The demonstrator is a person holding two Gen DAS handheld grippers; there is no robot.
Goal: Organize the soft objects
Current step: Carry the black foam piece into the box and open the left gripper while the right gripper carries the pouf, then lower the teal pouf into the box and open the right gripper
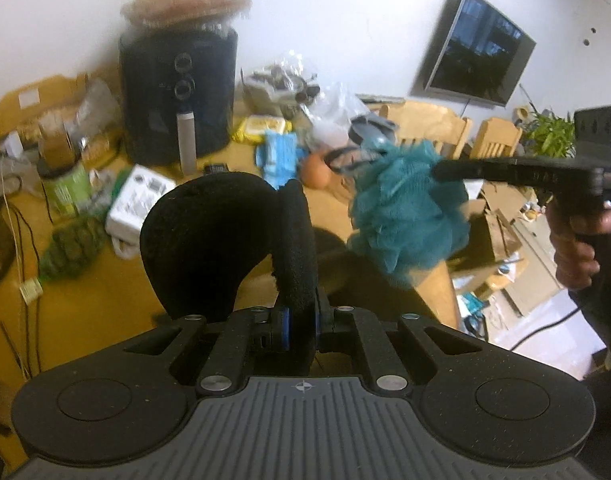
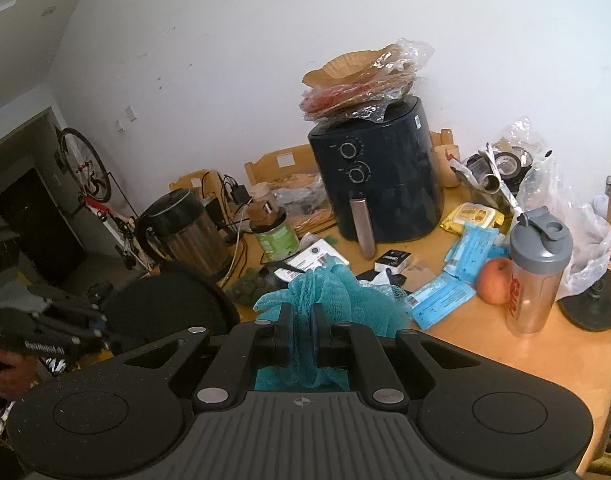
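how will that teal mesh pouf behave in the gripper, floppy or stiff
Likely floppy: the teal mesh pouf bunches into ruffles around the right gripper. Probably light, since it hangs from that pinch without drooping far. The loose netting may snag.

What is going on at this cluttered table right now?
A person holds a gripper in each hand, both lifted above the wooden table. The left gripper is clamped on a black plush pillow; the right gripper is clamped on a teal mesh bath pouf. Neither soft item is set down yet. An air fryer and shaker bottle stand behind.
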